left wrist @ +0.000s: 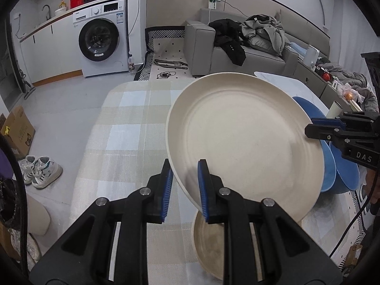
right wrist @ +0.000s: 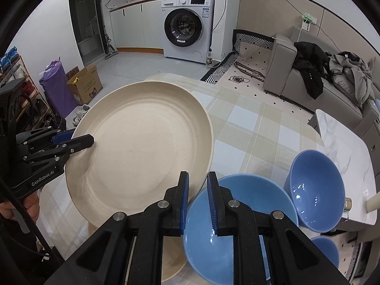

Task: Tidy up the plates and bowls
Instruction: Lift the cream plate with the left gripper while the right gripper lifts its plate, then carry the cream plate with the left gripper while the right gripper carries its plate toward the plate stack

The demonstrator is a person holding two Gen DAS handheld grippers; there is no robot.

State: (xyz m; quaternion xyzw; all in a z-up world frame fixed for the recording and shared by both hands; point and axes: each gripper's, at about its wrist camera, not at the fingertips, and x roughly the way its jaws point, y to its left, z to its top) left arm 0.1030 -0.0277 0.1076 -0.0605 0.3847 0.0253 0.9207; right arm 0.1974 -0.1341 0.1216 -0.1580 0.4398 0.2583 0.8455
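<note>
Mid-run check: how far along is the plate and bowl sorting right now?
Early, by the look of it. Nothing looks stacked yet.

In hand: the large cream plate is lifted and tilted, with the left gripper and right gripper each shut on its rim at opposite edges.

Left: a second cream plate lies on the checked tablecloth, and the blue bowls sit separately.

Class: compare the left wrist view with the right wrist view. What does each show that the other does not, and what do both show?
Only the left wrist view: white sneakers lying on the floor in full. Only the right wrist view: inside the blue bowls, a purple bag. Both: the cream plate, pinched at opposite rims by the left gripper and right gripper, above the checked tablecloth.
</note>
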